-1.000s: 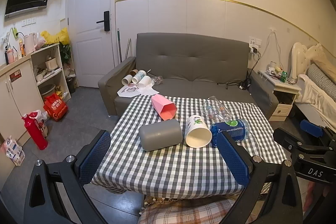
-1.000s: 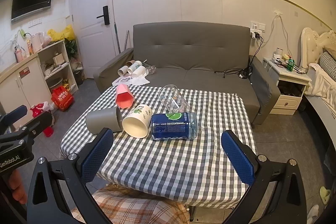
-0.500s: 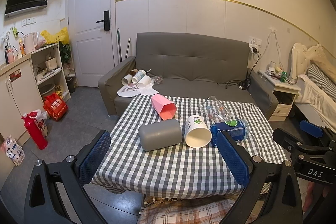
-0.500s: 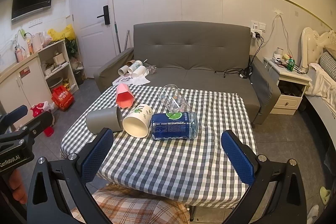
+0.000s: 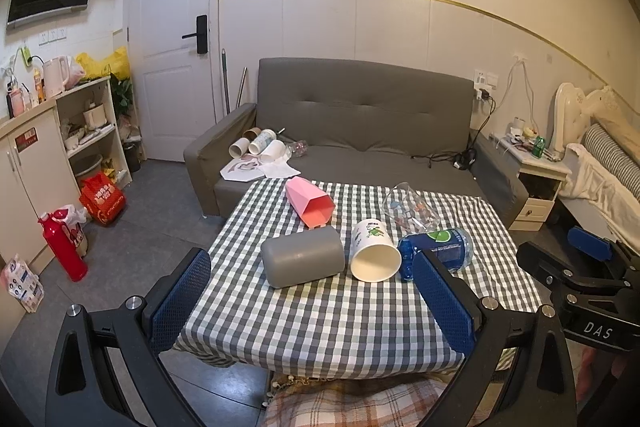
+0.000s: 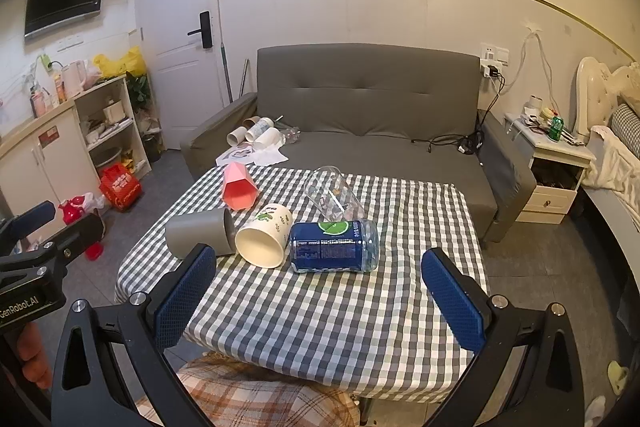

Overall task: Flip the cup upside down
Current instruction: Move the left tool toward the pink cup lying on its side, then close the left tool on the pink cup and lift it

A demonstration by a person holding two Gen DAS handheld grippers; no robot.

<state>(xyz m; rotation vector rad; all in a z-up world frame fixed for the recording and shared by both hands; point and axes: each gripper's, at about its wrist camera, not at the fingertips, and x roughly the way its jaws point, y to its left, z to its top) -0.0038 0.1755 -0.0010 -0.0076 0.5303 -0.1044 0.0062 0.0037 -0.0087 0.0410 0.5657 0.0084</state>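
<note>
Several cups lie on their sides on the checked table (image 5: 320, 319) (image 6: 320, 319): a grey cup (image 5: 303, 261) (image 6: 198, 233), a white paper cup (image 5: 374, 255) (image 6: 265, 241) with its mouth toward me, a pink faceted cup (image 5: 309, 201) (image 6: 239, 185), a clear glass (image 5: 409, 213) (image 6: 330, 198) and a blue-labelled clear cup (image 5: 438, 251) (image 6: 334, 246). My left gripper (image 5: 312, 301) is open and empty, held back before the table's near edge. My right gripper (image 6: 320, 297) is open and empty, also short of the cups.
A grey sofa (image 5: 360, 131) stands behind the table with paper cups (image 5: 260, 145) and papers on it. A cabinet and shelf (image 5: 48, 155) stand left, a red extinguisher (image 5: 64, 247) on the floor, a nightstand (image 5: 540, 187) right. A plaid cushion (image 6: 256, 395) lies below the near table edge.
</note>
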